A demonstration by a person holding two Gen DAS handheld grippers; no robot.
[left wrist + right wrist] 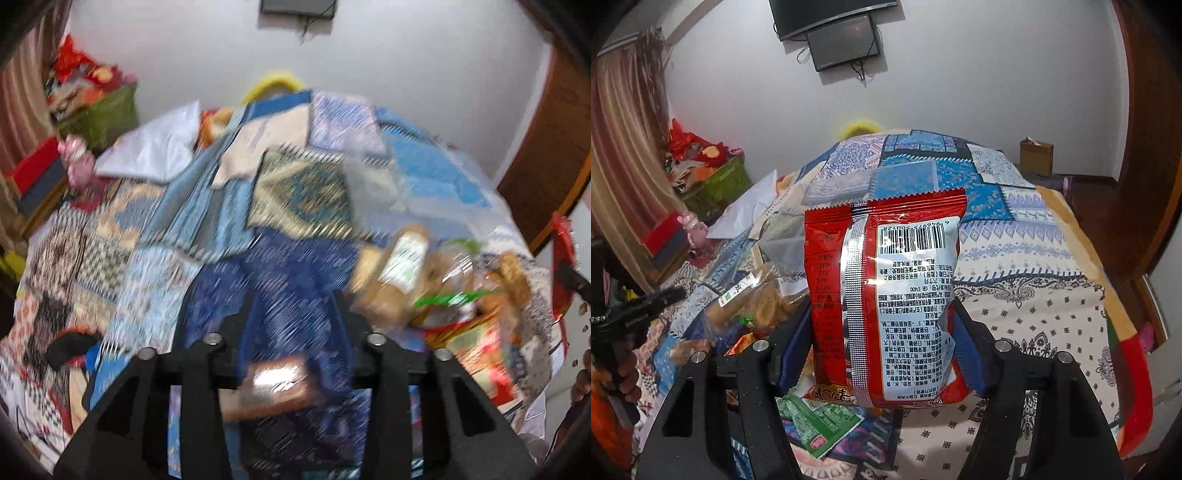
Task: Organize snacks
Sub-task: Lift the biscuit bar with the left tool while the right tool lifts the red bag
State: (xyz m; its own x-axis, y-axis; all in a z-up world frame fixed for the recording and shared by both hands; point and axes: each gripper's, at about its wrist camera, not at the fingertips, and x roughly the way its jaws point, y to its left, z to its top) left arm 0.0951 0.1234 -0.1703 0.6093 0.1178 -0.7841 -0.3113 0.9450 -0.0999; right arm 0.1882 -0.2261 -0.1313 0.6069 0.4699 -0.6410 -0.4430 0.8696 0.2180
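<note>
Right claw (882, 314) grips red packet (886, 295)

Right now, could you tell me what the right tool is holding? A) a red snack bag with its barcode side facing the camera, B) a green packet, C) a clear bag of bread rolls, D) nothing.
A: the right tool clamps the red snack bag on both sides, barcode panel facing the camera.

A home bedroom is shown: a bed spread with a patchwork quilt (1015, 236), a wall-mounted television (834, 18), curtains (624, 155).
</note>
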